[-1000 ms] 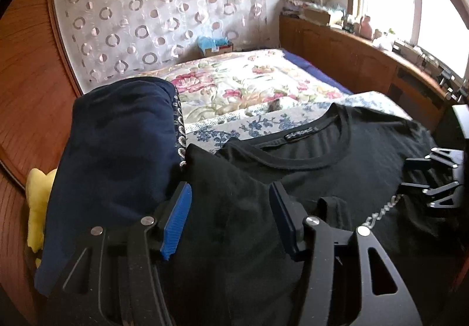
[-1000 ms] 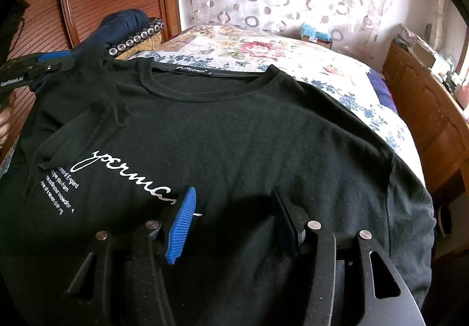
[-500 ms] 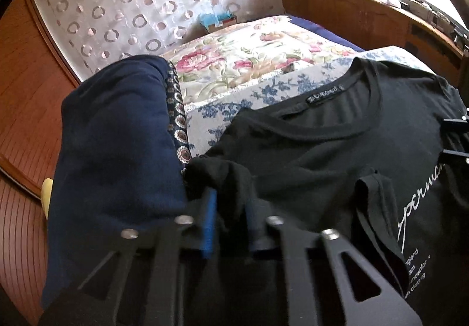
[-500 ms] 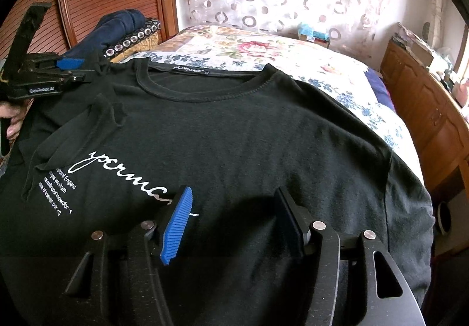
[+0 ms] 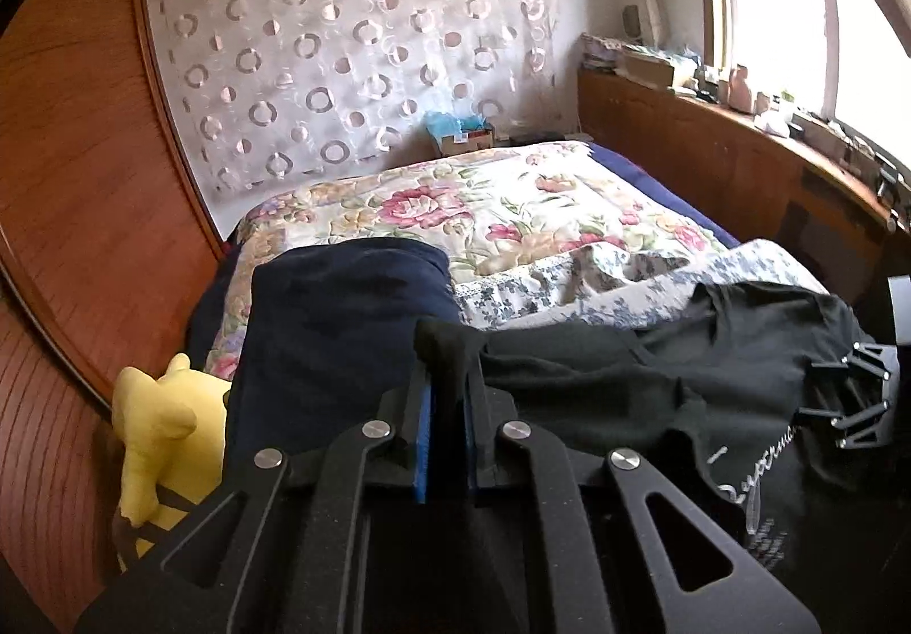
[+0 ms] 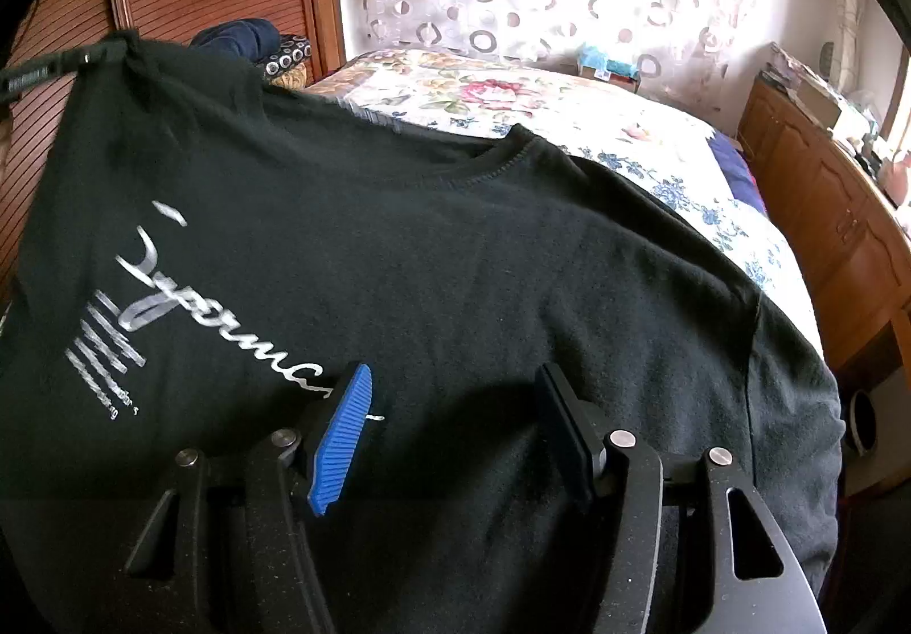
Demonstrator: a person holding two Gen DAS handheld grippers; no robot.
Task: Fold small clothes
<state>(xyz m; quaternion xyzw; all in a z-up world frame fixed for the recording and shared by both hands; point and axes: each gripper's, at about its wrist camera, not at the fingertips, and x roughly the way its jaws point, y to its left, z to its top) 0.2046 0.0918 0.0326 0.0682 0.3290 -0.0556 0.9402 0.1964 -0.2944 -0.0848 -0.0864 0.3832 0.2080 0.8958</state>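
Left gripper (image 5: 446, 406) had just clamped down on a bunched corner of the black T-shirt (image 6: 455, 264), sleeve/shoulder side by the look of it. A second back its jaws stood wide over that fabric; by now the blue pads (image 5: 422, 440) were pinched together with cloth sticking out between them. That corner had also come up off the bed: in the right wrist view the shirt's left side rose as a tent toward the left gripper, and the white lettering (image 6: 136, 315) had tilted and bunched.

Right gripper (image 6: 450, 423) was released, jaws apart, hovering low over the shirt's middle below the lettering. They had been widening a little; nothing was between them. I couldn't tell if its tips touched the cloth.

I read it as the first side fold starting: the left had the corner and could carry it across, with the right placed to pin the body.

The shirt lay front up on the bed (image 5: 512, 212), collar toward the far wall, its right sleeve hanging off the near right edge.

Count:
- black T-shirts: one
- grippers: two, one clenched, one slack
- navy bundle (image 5: 341, 326) beside the shirt: one
- yellow soft toy (image 5: 154, 423): one, wedged next to the navy bundle
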